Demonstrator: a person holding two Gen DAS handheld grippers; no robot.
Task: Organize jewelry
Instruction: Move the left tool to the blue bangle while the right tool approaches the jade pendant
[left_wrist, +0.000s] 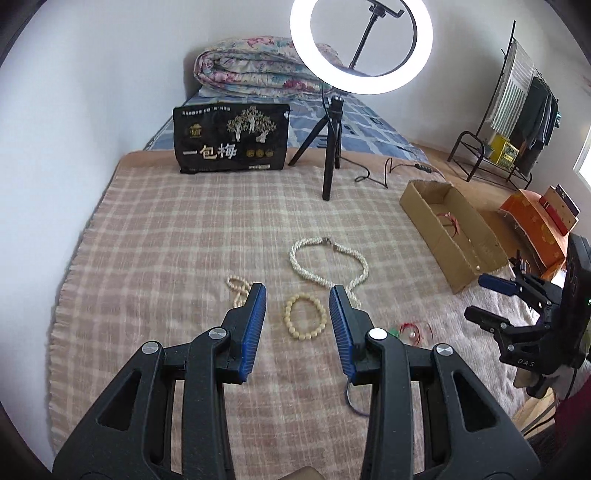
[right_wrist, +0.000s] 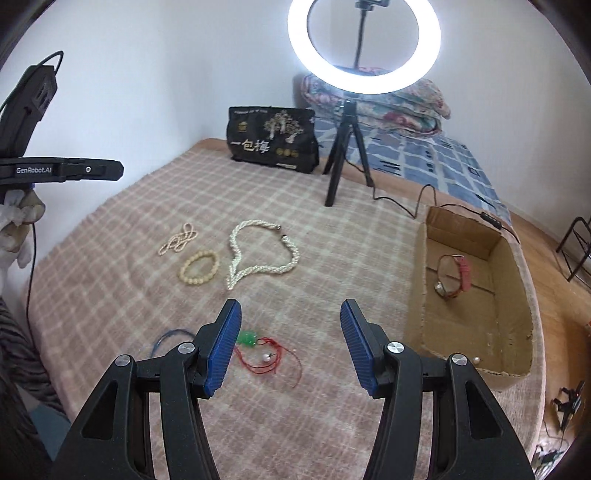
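Observation:
Jewelry lies on a pink plaid blanket (left_wrist: 166, 258). A cream beaded bracelet (left_wrist: 304, 319) shows between the fingers of my open, empty left gripper (left_wrist: 298, 295), on the blanket beyond them. Past it lie a twisted white pearl necklace (left_wrist: 328, 266) and a thin pearl strand (left_wrist: 238, 288). My right gripper (right_wrist: 291, 308) is open and empty above a red cord with a green pendant and a pearl (right_wrist: 258, 350). The bracelet (right_wrist: 199, 267), necklace (right_wrist: 258, 254) and strand (right_wrist: 179, 240) lie farther off. A cardboard box (right_wrist: 421, 314) to the right holds a pink-strapped watch (right_wrist: 456, 277) and a loose pearl (right_wrist: 476, 360).
A ring light on a black tripod (right_wrist: 345, 155) and a black printed bag (right_wrist: 273, 140) stand at the blanket's far edge, with a cable trailing toward the box. A blue cord (right_wrist: 170, 336) lies near my right gripper's left finger. A folded quilt (left_wrist: 258, 66) sits behind.

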